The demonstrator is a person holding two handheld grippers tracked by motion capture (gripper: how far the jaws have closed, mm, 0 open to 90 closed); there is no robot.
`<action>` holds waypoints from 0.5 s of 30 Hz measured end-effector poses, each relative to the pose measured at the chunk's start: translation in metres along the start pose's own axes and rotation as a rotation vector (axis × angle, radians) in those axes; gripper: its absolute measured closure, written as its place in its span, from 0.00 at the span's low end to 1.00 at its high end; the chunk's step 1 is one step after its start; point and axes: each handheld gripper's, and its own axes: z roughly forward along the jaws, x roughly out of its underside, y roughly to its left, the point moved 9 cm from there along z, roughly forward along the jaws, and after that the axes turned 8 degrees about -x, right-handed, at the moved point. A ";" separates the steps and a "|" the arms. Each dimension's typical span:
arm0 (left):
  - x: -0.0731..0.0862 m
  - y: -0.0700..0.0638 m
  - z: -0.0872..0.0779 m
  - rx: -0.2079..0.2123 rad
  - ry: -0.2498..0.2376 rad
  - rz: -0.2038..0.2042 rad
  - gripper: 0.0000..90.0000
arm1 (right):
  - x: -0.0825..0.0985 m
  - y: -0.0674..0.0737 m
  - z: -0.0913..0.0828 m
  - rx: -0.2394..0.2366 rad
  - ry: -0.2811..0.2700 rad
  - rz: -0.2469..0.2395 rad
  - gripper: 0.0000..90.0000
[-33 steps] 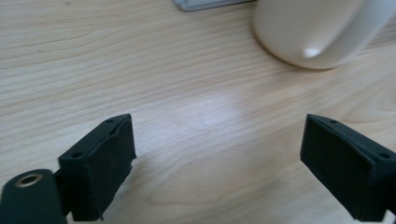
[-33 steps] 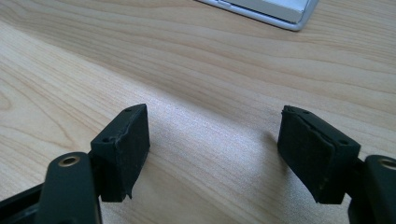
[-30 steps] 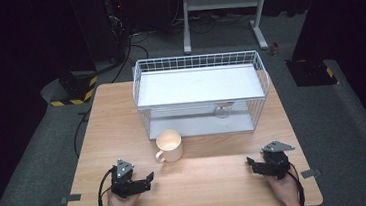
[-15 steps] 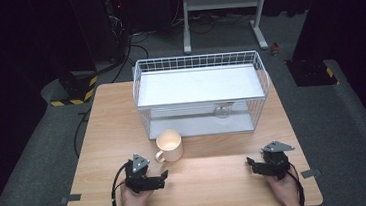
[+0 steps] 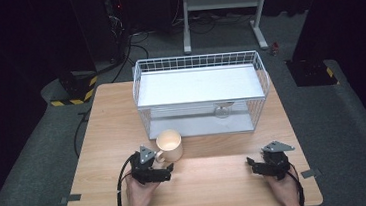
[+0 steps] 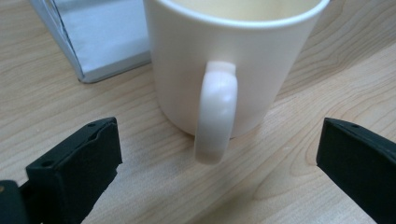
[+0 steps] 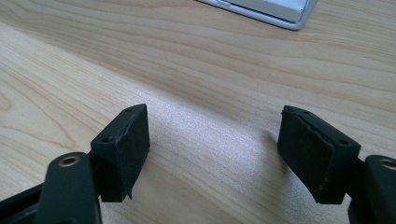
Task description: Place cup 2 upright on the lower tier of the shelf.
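While your left gripper (image 6: 219, 154) has just been opening, jaws spread clear of the handle, cream ceramic mug (image 6: 233, 65) glossy, upright, right gripper (image 7: 212, 154) spread, holding nothing.

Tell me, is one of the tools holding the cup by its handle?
No, nothing is held. The left tool stands open around the cream ceramic mug's handle without touching it. The right tool is open over bare wood.

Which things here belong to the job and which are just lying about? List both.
In the job: mug; left gripper, jaws open and just widened, handle between them untouched.
Lying about: wire basket; glass under its shelf; right gripper, open over bare table.
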 end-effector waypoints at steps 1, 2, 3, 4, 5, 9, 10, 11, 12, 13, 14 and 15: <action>-0.001 0.001 0.001 0.004 -0.004 -0.004 0.00 | 0.000 0.000 0.000 0.000 0.000 0.002 0.28; -0.002 0.001 0.001 0.008 0.003 -0.008 0.00 | 0.000 0.000 0.000 0.000 0.000 0.000 0.28; -0.002 0.001 0.002 0.004 0.004 -0.003 0.00 | 0.000 0.000 0.000 0.000 0.000 0.000 0.28; -0.002 0.001 0.002 0.004 0.004 -0.003 0.00 | 0.000 0.000 0.000 0.000 0.000 0.000 0.28; -0.004 0.001 0.002 0.006 0.002 -0.006 0.00 | 0.000 0.000 0.000 0.000 0.000 0.000 0.28; -0.013 0.000 0.005 0.011 -0.006 -0.003 0.00 | 0.000 0.000 0.000 0.000 0.000 0.000 0.28; -0.016 0.000 0.007 0.010 -0.006 0.006 0.00 | 0.000 0.000 0.000 0.000 -0.001 -0.003 0.28; -0.018 -0.001 0.008 0.009 -0.007 0.009 0.00 | 0.000 0.000 0.000 0.000 0.000 0.000 0.28; -0.021 -0.002 0.008 0.005 -0.013 0.015 0.00 | 0.000 0.000 0.000 0.000 0.000 0.000 0.28; -0.022 -0.002 0.008 0.004 -0.015 0.012 0.00 | 0.000 0.000 0.000 0.000 0.000 0.001 0.28; -0.022 -0.002 0.008 0.004 -0.015 0.012 0.00 | 0.000 0.000 0.000 0.000 0.000 0.001 0.28; -0.024 -0.002 0.009 0.006 -0.016 0.014 0.00 | 0.000 0.000 0.000 0.000 0.000 0.001 0.28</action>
